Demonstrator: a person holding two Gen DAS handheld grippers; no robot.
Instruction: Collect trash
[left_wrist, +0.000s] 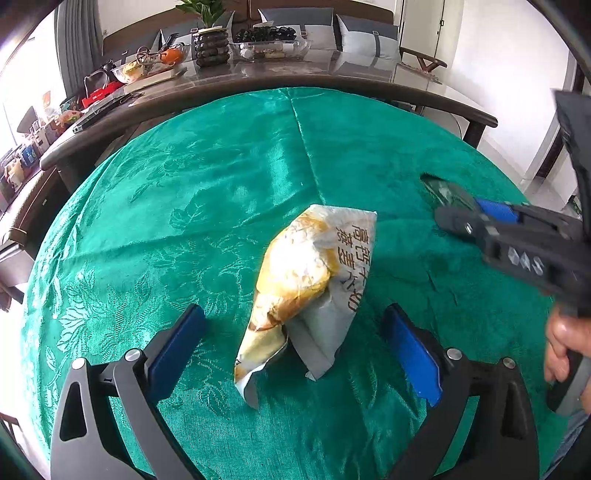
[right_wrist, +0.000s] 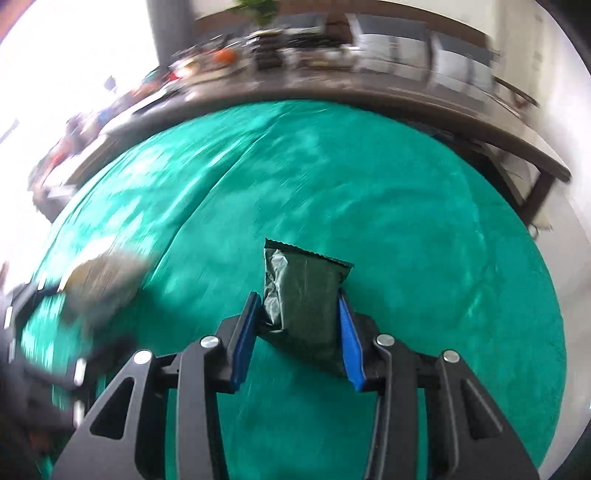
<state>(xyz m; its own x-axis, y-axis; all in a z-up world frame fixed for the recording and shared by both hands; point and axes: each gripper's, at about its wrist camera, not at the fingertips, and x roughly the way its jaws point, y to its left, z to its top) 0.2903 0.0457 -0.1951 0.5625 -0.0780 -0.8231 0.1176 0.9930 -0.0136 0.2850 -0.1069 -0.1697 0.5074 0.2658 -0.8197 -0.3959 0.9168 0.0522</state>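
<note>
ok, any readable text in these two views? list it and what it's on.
"高": heads a column of brown Chinese characters on the white-and-yellow wrapper; the others I can't read reliably.
Red box, far left: white print, too small.
Dark green packet: nothing legible.

Green patterned tablecloth (left_wrist: 184, 206) covers the near round table. Behind it: long dark table (left_wrist: 295, 79) with a dark ribbed vase holding a plant (left_wrist: 211, 46), glass bowl with an orange fruit (left_wrist: 171, 57), clear tray (left_wrist: 273, 50). Grey cushions (left_wrist: 365, 37) along the back.
</note>
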